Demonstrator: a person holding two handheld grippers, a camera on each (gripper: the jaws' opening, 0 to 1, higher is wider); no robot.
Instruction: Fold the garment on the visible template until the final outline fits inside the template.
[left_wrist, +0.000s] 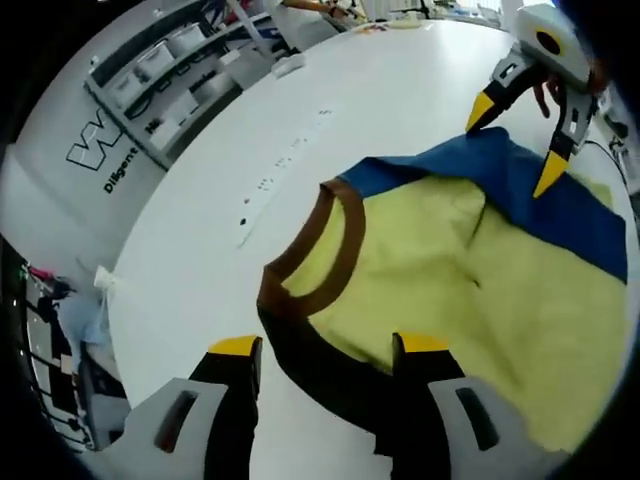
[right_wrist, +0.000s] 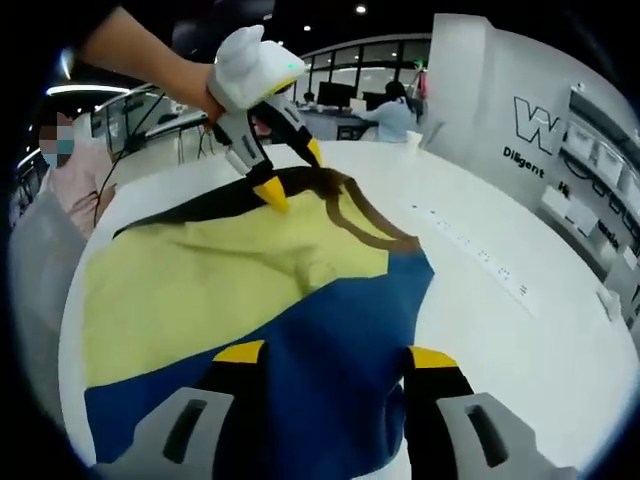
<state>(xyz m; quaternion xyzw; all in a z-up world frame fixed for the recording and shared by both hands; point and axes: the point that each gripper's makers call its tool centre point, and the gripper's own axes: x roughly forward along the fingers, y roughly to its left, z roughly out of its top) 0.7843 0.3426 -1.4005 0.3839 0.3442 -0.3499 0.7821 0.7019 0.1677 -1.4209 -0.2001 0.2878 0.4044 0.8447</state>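
1. In the left gripper view, the left tongs (left_wrist: 325, 350) rise from the bottom edge with yellow-tipped jaws spread apart. The dark sleeve edge of the garment (left_wrist: 440, 270) lies between them, but neither tip visibly presses on cloth, so they read as released.
2. The garment is spread on the white bench (left_wrist: 230, 200). It fills the centre and right of that view: a yellow body, a brown collar (left_wrist: 325, 250) and a blue shoulder panel at upper right. Its right and lower parts are cut off by the frame edge.
3. At upper right of the same view, the right tongs (left_wrist: 515, 140) hang over the blue panel with their jaws apart. Whether the tips touch the cloth is hard to make out.
4. In the right gripper view, the right tongs (right_wrist: 335, 355) rise from the bottom with blue cloth of the garment (right_wrist: 230, 270) lying between and under the spread jaws. No pinch shows, so they look released.
5. At upper left of that view, a hand (right_wrist: 185, 85) holds the left tongs (right_wrist: 290, 170) above the dark sleeve beside the collar (right_wrist: 370, 225), jaws parted.
6. No template outline can be made out on the bench (right_wrist: 520, 330) in either view.
7. Shelving (left_wrist: 160, 70) at upper left of the left gripper view is blurred. Its contents are too small to tell.
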